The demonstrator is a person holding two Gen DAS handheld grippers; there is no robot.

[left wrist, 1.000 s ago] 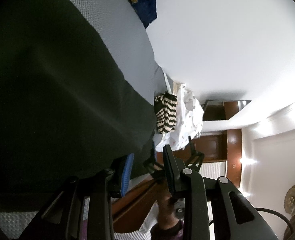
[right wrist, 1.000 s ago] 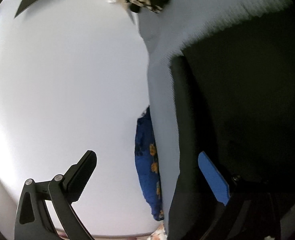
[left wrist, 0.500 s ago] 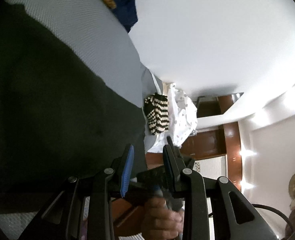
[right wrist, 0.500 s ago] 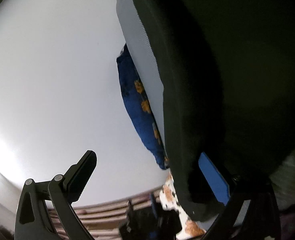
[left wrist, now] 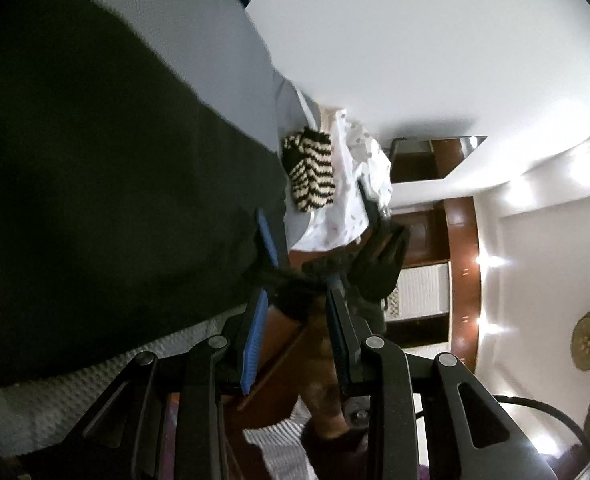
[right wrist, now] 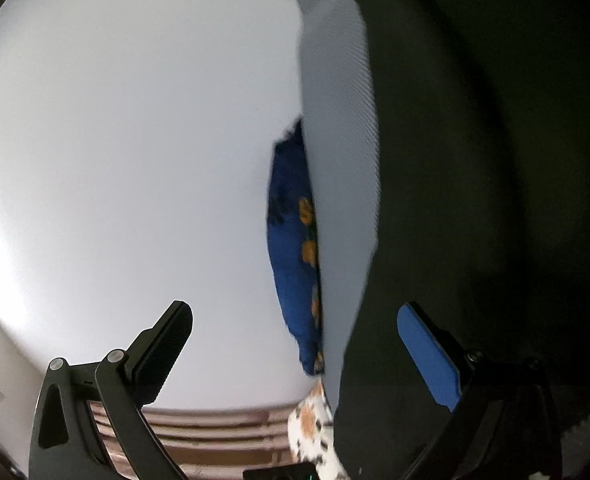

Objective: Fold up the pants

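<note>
**Left wrist view, left to right**
- Item 1: pants (left wrist: 95, 160), dark, spread across the left half of the frame and lying on the bed.
- Item 2: bed sheet (left wrist: 215, 20), pale grey with a textured weave. I see it above the pants and below them.
- Item 3: left gripper (left wrist: 295, 292), with a narrow gap between its blue pads. Brown wood and a person's hand (left wrist: 323, 396) show through that gap. The tips meet a dark mass, and I cannot tell whether cloth is nipped there.
- Item 4: striped garment (left wrist: 309, 176), black and cream, at the far edge of the sheet.
- Item 5: white spotted cloth (left wrist: 351, 208), touching the striped garment.
- Item 6: white wall (left wrist: 415, 40).

**Right wrist view, left to right**
- Item 7: right gripper (right wrist: 295, 312), jaws spread wide. The black finger stands before the wall and the blue pad against the pants, and nothing is pinched.
- Item 8: blue cushion (right wrist: 291, 240) with orange marks, beside the sheet's edge.
- Item 9: pants again, filling the right side, with their edge falling between the two fingers.
</note>
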